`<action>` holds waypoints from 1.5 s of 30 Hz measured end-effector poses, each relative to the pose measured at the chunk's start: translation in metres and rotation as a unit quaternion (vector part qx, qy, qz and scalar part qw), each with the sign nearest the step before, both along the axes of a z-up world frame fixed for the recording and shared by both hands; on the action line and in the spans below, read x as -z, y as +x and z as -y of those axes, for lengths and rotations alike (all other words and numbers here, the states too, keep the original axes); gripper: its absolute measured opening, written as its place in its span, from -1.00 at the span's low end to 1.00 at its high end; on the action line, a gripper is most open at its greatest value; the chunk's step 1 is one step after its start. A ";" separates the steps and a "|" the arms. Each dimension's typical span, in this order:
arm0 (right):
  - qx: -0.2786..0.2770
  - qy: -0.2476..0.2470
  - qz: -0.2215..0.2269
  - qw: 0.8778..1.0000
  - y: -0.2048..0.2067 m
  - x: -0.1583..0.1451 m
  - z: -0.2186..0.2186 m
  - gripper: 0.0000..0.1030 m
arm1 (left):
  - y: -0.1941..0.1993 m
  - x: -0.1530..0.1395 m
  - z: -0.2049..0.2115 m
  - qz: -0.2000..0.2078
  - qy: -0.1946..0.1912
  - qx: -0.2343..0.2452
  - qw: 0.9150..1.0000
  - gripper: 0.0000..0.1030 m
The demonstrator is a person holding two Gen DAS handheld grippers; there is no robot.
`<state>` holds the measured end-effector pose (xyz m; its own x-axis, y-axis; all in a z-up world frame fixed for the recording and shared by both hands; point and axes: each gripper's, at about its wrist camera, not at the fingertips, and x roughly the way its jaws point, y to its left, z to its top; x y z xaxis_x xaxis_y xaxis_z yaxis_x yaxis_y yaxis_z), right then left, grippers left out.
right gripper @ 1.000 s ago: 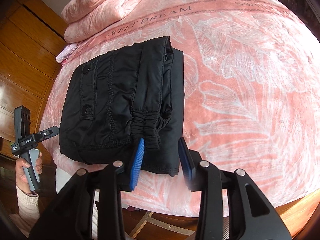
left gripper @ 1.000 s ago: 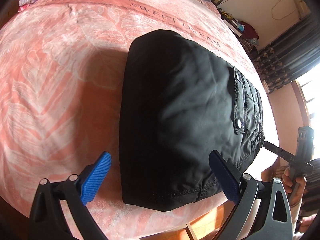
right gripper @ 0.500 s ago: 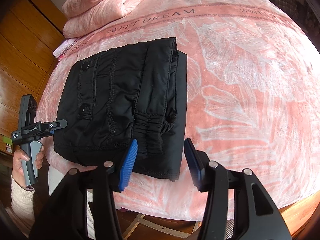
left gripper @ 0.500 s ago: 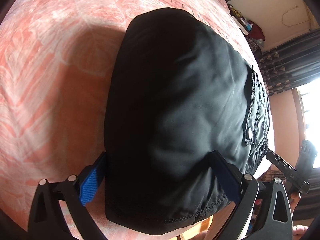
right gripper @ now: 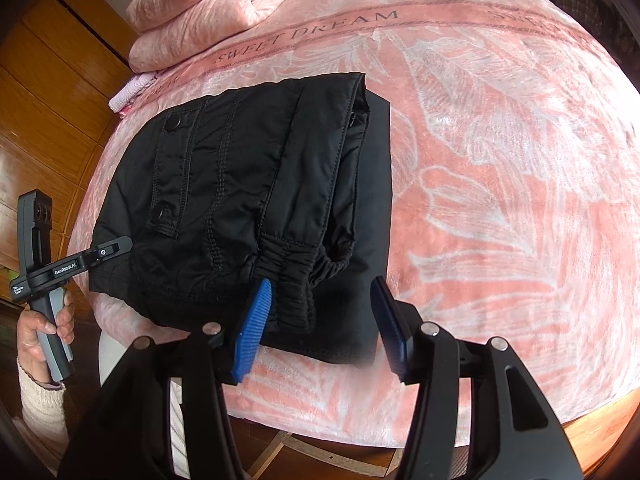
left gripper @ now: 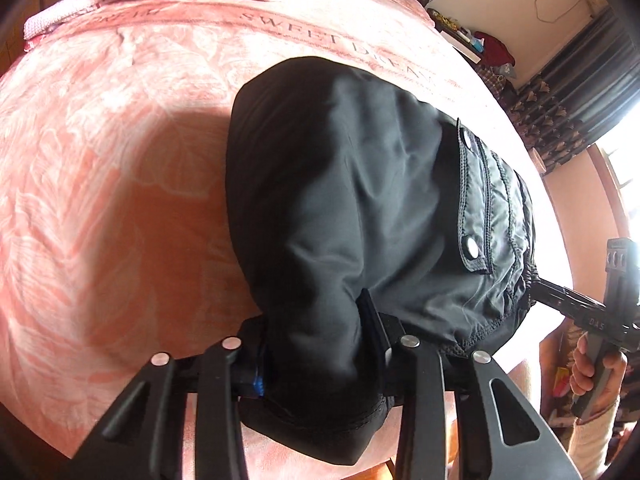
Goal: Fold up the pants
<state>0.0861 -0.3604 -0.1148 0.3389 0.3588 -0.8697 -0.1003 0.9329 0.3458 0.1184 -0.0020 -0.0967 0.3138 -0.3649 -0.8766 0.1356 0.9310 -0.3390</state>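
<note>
Pink blanket (right gripper: 500, 152) covers bed; folded quilt (right gripper: 216, 4) at far left. Black pants (right gripper: 248, 200) folded, lying near bed's near-left edge. Left claw (left gripper: 316, 344) clamped on near edge of pants. Right claw (right gripper: 320, 320) spread wide, just above waistband end, gripping nothing.

My left wrist camera looks from the bed's near edge, pressed close against the folded black pants (left gripper: 360, 208), facing the far pillows, while my right wrist camera sits farther back at the adjoining side, looking down across the same pants (right gripper: 248, 208) and pink blanket (right gripper: 500, 152).
</note>
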 end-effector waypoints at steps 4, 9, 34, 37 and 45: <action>0.007 0.000 0.004 1.000 0.001 -0.004 0.004 0.02 | 0.003 -0.011 0.009 0.010 -0.012 0.013 1.000 -0.42; 0.022 -0.004 0.009 1.000 0.005 -0.006 0.014 0.07 | 0.005 -0.006 0.029 0.026 0.019 0.041 0.999 -0.42; -0.008 0.172 -0.117 0.978 0.042 0.065 0.011 0.78 | 0.015 0.023 -0.004 -0.033 -0.014 0.015 0.999 0.55; -0.010 0.175 -0.117 0.978 0.045 0.063 0.008 0.63 | 0.013 0.021 -0.008 -0.033 -0.019 0.007 0.999 0.30; -0.039 0.100 -0.046 0.993 0.030 0.012 -0.015 -0.38 | 0.005 0.007 -0.003 0.009 -0.013 -0.002 1.000 -0.35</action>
<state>0.1156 -0.3457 -0.1265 0.2262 0.5502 -0.8038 -0.1298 0.8349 0.5349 0.1231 0.0012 -0.1039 0.3304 -0.3858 -0.8614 0.1386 0.9226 -0.3601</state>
